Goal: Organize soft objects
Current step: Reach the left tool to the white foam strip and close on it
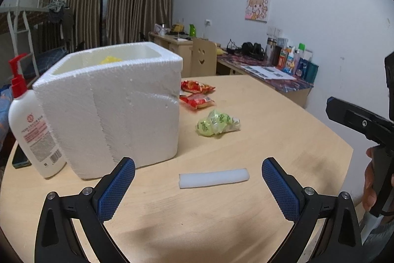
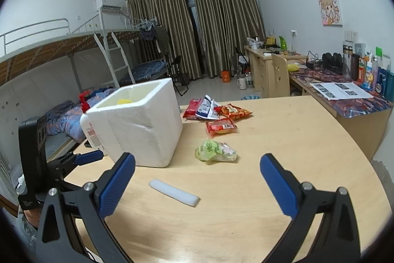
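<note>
Left wrist view: left gripper [image 1: 198,165] at the bottom of the frame, jaws spread wide, nothing between the pads. Foam strip [image 1: 213,178] flat on the table [image 1: 283,120], lower centre, crosswise between the two fingertips and just beyond them, touching neither. Foam box [image 1: 110,110] left of centre, open top, close behind the left finger. Something yellow [image 1: 110,59] inside the box, mostly hidden by the rim. Green bag [image 1: 216,124] mid-frame, right of the box and apart from it. Two red snack packs [image 1: 197,94] behind it, partly cut off by the box corner. Lotion bottle [image 1: 29,125] at the left edge, touching or just beside the box; cannot tell which. Dark flat thing under the bottle at far left, hard to make out. Right gripper [image 1: 364,125] at the right edge, mostly out of frame, with a hand [image 1: 369,186] on its handle. Bare tabletop at right and lower centre; table rim curving along the right.

Right wrist view: right gripper [image 2: 197,165] at the bottom, jaws spread wide, empty. Strip [image 2: 174,192] lower centre, lying diagonally, nearer the left finger, touching neither. Box [image 2: 138,125] left of centre, bottle mostly hidden behind it. Green bag [image 2: 215,151] at centre; snack packs [image 2: 216,115] above it. Left gripper [image 2: 81,158] at the left edge, only one blue tip plain. Open tabletop at right, up to the curved rim.
</note>
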Demonstrator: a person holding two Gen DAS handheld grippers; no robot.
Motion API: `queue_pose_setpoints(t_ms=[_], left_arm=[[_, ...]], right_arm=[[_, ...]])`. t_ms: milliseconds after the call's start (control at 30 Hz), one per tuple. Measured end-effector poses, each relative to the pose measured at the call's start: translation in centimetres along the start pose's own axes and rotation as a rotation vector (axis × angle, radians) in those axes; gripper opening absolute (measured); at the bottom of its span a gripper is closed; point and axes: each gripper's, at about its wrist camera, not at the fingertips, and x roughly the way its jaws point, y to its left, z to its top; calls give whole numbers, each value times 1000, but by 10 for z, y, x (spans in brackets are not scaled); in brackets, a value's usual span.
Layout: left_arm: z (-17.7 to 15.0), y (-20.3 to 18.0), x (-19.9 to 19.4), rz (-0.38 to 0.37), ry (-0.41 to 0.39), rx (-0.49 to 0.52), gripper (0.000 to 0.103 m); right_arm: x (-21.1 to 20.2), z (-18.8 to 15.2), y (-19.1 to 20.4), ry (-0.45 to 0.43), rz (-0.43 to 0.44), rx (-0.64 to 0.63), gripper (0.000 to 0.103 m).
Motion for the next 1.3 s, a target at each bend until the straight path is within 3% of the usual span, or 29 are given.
queue_pose_setpoints(t_ms=[200, 433, 600, 1000, 1100, 1300], left_arm=[[-2, 0, 22, -13, 44, 41, 103], [-2, 4, 50, -119, 146, 95, 103], [-2, 4, 69, -149, 202, 112, 102], [-3, 3, 102, -228, 309, 151, 94], [-4, 6, 110, -246, 329, 150, 84], [-9, 6, 119, -263, 377, 227, 83]], right_arm=[[19, 1, -5, 49, -17, -28, 103], [36, 1, -13, 81, -11, -24, 103], [46, 2, -16, 100, -10, -21, 103], [62, 6, -24, 124, 13, -13, 103], [65, 6, -25, 129, 14, -11, 103], [70, 8, -26, 141, 17, -14, 103]])
